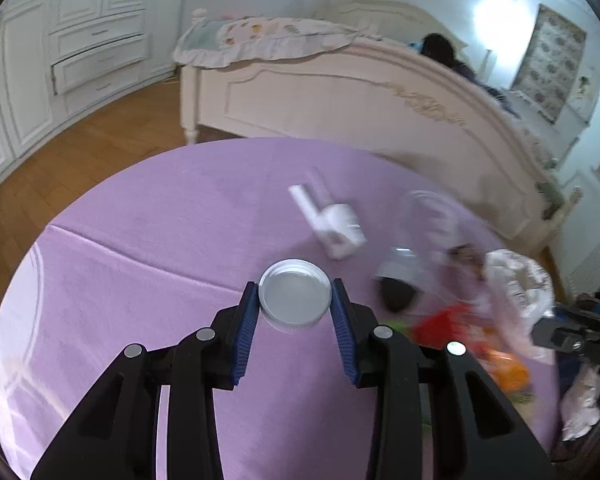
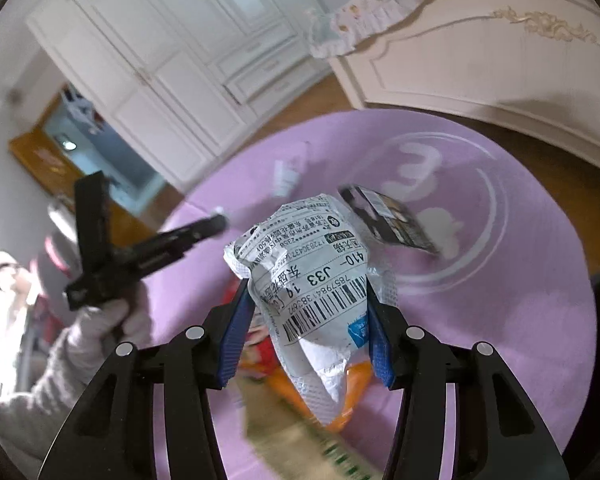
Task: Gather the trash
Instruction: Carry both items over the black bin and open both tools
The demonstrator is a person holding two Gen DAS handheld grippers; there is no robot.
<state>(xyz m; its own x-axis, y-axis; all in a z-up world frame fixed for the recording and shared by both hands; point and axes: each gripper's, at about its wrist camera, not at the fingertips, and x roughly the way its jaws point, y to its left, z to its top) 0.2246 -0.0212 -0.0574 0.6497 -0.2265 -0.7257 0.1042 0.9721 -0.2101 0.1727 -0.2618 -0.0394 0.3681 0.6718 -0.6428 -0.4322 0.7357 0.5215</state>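
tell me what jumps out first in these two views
The left gripper pinches a white plastic lid above the purple rug. The right gripper clamps a crumpled white shipping bag with a barcode label, over a blurred heap of red and orange wrappers.

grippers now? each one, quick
Left gripper: shut on the cap.
Right gripper: shut on the mailer bag.
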